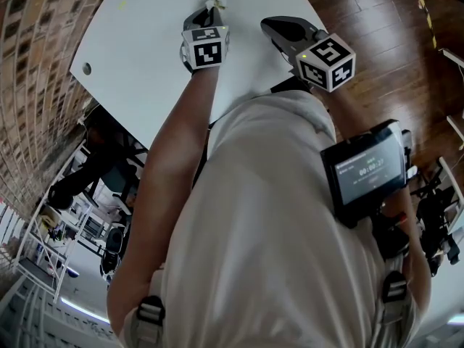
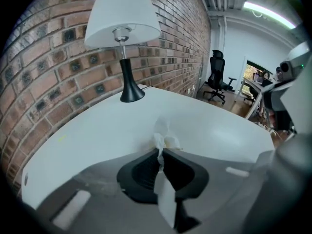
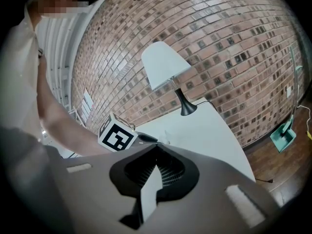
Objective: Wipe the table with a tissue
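"So, where is the tissue (image 2: 163, 139) right now?"

"Pinched in the left hand-held gripper (image 2: 161, 151). Its jaws are closed on the crumpled white wad, which sticks out past the tips over the white worktop (image 2: 97, 130), well apart from the black-footed lamp (image 2: 123, 38) by the brick wall."

"Is it touching the surface?"

"I cannot tell; it looks at or just above it. For a proper wipe I would tip the hand-held gripper down until the paper, not the plastic, presses on the worktop. Then I would drag it in straight, overlapping strokes."

"And the right hand-held gripper (image 1: 270, 26)?"

"Jaws together with nothing between them, hanging over the right part of the worktop, near the left one. It has no job in this step, I judge, beyond staying out of the stroke path."

"Any risk?"

"Only a small tuft is exposed, so hard pressure may tear it or pull it out of the grip. Light, even pressure is best, and the strokes should steer clear of the lamp's base."
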Action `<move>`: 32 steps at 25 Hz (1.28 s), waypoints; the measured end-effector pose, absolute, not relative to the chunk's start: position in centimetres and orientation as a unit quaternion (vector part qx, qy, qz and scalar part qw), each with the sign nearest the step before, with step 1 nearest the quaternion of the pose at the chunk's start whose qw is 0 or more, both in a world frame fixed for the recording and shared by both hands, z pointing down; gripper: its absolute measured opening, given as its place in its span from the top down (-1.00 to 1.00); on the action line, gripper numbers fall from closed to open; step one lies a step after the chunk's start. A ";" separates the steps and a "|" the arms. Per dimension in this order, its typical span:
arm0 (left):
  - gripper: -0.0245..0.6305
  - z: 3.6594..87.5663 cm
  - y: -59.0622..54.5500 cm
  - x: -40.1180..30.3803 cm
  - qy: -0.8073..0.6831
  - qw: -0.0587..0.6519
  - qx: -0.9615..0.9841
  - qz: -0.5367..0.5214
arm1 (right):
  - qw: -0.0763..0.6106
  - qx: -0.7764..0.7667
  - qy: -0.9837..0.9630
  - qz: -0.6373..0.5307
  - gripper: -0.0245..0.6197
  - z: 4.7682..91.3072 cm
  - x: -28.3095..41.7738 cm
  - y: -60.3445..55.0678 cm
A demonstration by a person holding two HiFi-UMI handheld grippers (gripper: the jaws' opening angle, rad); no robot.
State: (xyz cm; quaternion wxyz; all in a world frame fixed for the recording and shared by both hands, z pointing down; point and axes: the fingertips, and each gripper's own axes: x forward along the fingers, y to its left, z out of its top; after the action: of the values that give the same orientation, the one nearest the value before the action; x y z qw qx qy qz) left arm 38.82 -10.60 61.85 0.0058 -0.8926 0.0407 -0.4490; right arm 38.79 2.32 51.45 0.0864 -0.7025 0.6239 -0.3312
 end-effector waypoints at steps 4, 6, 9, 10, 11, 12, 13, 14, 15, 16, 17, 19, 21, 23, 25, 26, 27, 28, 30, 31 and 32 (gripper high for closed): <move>0.85 61.9 -9.2 39.1 0.018 0.012 -0.893 -0.449 | 0.087 -0.703 0.623 -0.331 0.90 51.4 38.9 2.3; 0.85 61.7 -8.5 39.2 0.009 0.011 -0.894 -0.447 | 0.088 -0.703 0.623 -0.331 0.90 51.3 39.0 2.3; 0.85 61.8 -7.6 39.1 -0.010 0.007 -0.895 -0.446 | 0.088 -0.702 0.624 -0.331 0.90 51.3 38.9 2.2; 0.85 61.8 -7.4 39.1 -0.016 0.004 -0.895 -0.445 | 0.087 -0.703 0.624 -0.331 0.90 51.3 38.9 2.2; 0.85 61.9 -7.2 39.1 -0.021 0.001 -0.895 -0.445 | 0.087 -0.703 0.623 -0.332 0.90 51.3 38.9 2.2; 0.85 61.8 -7.2 39.0 -0.026 0.001 -0.895 -0.445 | 0.087 -0.703 0.623 -0.332 0.90 51.3 38.9 2.2; 0.85 61.8 -7.1 39.1 -0.030 0.004 -0.894 -0.446 | 0.087 -0.703 0.623 -0.332 0.90 51.3 39.0 2.2; 0.85 61.8 -7.1 39.1 -0.033 0.011 -0.894 -0.447 | 0.088 -0.703 0.623 -0.332 0.90 51.2 39.0 2.1; 0.85 61.9 -7.1 39.1 -0.035 0.019 -0.893 -0.448 | 0.089 -0.703 0.622 -0.332 0.90 51.2 39.1 2.1; 0.85 61.9 -7.0 39.1 -0.037 0.025 -0.892 -0.449 | 0.090 -0.704 0.622 -0.331 0.90 51.2 39.1 2.1; 0.85 62.0 -6.8 39.1 -0.038 0.028 -0.892 -0.450 | 0.090 -0.704 0.622 -0.331 0.90 51.2 39.1 2.1; 0.85 62.3 -6.4 39.0 -0.043 0.031 -0.891 -0.452 | 0.089 -0.704 0.622 -0.331 0.90 51.2 39.2 2.1; 0.85 62.4 -5.9 38.9 -0.054 0.032 -0.889 -0.453 | 0.087 -0.707 0.620 -0.330 0.90 51.2 39.2 2.1; 0.85 62.4 -5.4 38.9 -0.067 0.025 -0.888 -0.455 | 0.085 -0.713 0.615 -0.326 0.90 51.0 39.5 2.2; 0.85 62.0 -4.6 38.8 -0.087 0.007 -0.887 -0.454 | 0.085 -0.721 0.608 -0.322 0.90 50.8 40.0 2.3; 0.85 61.7 -4.1 38.8 -0.098 -0.004 -0.888 -0.449 | 0.087 -0.725 0.604 -0.320 0.90 50.6 40.2 2.5; 0.85 61.2 -3.6 38.8 -0.108 -0.015 -0.892 -0.439 | 0.089 -0.729 0.600 -0.317 0.90 50.5 40.5 2.8; 0.85 60.6 -3.0 38.9 -0.116 -0.026 -0.896 -0.428 | 0.092 -0.735 0.594 -0.314 0.90 50.3 40.9 3.1; 0.85 59.6 -2.1 39.2 -0.130 -0.045 -0.904 -0.405 | 0.102 -0.751 0.575 -0.308 0.90 49.9 42.2 4.1; 0.85 59.3 -1.8 39.4 -0.133 -0.049 -0.907 -0.397 | 0.107 -0.759 0.565 -0.307 0.90 49.8 42.9 4.7; 0.85 59.3 -1.9 39.6 -0.129 -0.047 -0.910 -0.392 | 0.109 -0.765 0.556 -0.306 0.90 49.8 43.5 5.2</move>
State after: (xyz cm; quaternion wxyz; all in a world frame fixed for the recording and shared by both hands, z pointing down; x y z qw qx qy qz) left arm 39.57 -1.88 59.27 -0.0467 -0.9096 -0.1293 -0.3922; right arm 43.50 5.22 49.76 0.1094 -0.7652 0.5556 -0.3062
